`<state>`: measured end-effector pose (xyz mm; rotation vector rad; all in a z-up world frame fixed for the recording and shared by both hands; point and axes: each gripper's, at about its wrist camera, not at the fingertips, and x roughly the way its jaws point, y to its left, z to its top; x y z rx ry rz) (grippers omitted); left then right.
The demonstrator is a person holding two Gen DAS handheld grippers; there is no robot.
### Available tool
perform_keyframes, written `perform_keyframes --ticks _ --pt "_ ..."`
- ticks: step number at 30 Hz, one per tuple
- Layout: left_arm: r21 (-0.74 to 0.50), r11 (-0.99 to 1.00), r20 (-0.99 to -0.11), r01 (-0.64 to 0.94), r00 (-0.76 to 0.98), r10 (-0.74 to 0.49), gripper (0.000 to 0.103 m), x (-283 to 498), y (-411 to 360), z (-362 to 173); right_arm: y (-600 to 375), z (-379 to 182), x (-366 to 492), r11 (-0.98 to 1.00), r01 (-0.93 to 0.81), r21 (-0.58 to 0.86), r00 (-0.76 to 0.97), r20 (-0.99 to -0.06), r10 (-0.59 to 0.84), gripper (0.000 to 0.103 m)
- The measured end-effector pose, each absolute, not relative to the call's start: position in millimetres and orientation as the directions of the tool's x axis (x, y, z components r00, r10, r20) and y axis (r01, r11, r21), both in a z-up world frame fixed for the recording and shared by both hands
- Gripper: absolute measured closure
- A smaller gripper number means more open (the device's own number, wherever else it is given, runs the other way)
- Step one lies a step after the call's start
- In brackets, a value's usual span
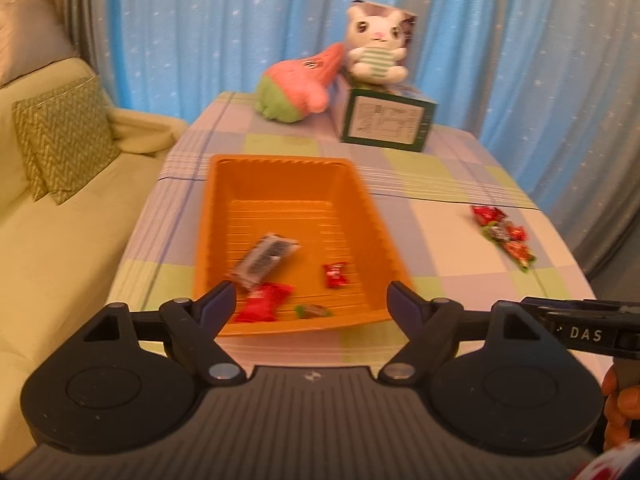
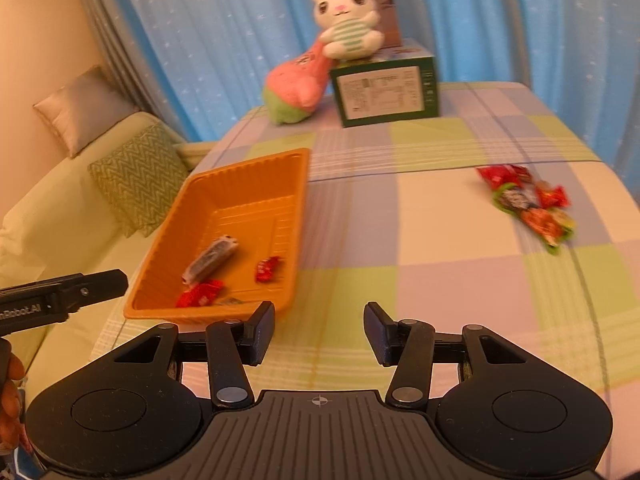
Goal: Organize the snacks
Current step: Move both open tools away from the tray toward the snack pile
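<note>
step: fetching next snack | right hand-held gripper (image 2: 319,334) spread, empty; left hand-held gripper (image 1: 310,306) spread over orange plastic tray (image 1: 236,184) | advice: I am aiming for the outermost red wrapper in the wrapped-snack pile (image 2: 528,204)

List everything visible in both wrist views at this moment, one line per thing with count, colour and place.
orange tray: one, orange, left part of the table.
dark bar wrapper: one, grey-black, inside the tray.
red snack packets: two, red, inside the tray near its front.
small green-brown sweet: one, at the tray's front wall.
loose snack pile: several, red and green, on the cloth at right, outside the tray.
checked tablecloth: one, pastel, covering the table.
green box: one, far end of the table.
white plush: one, sitting on the box.
pink plush: one, leaning against the box.
sofa: one, pale, left of the table, with cushions.
curtain: blue, behind.
left claw: open, empty.
right claw: open, empty.
</note>
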<state>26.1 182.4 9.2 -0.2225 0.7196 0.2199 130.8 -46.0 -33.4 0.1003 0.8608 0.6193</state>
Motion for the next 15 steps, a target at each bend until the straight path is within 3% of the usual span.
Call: perform_keyframes --ticks 15 --pt "-0.149 0.976 -0.649 -0.158 0.76 0.024 0.012 39 106 23 -129 -15 120 0.895 -0.339 0.289 0.589 -0.677 0.442 0.052"
